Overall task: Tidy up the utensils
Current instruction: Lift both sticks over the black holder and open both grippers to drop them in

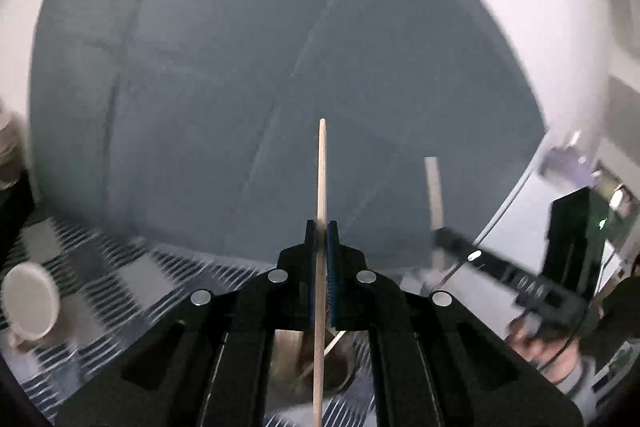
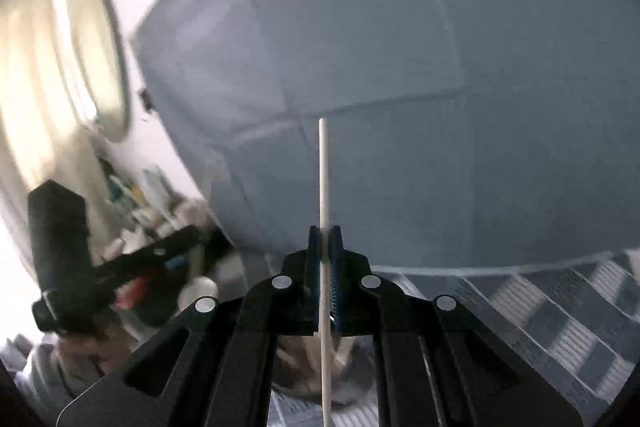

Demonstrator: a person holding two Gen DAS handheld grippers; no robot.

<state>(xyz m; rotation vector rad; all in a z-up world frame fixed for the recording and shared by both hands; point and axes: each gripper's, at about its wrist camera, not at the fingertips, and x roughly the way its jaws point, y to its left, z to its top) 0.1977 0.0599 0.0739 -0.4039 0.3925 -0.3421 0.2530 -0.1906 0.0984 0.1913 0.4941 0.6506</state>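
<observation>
My left gripper is shut on a thin wooden chopstick that stands upright between the blue pads. Its lower end hangs over a round brownish holder below the fingers. My right gripper is shut on a thin white chopstick, also upright, over the same kind of round holder. The right gripper with its pale stick shows at the right of the left wrist view. The left gripper shows blurred at the left of the right wrist view.
A blue-and-white checked cloth covers the table. A white mug lies at the left on the cloth. A grey-blue sofa fills the background. Blurred clutter and a round mirror stand at the left.
</observation>
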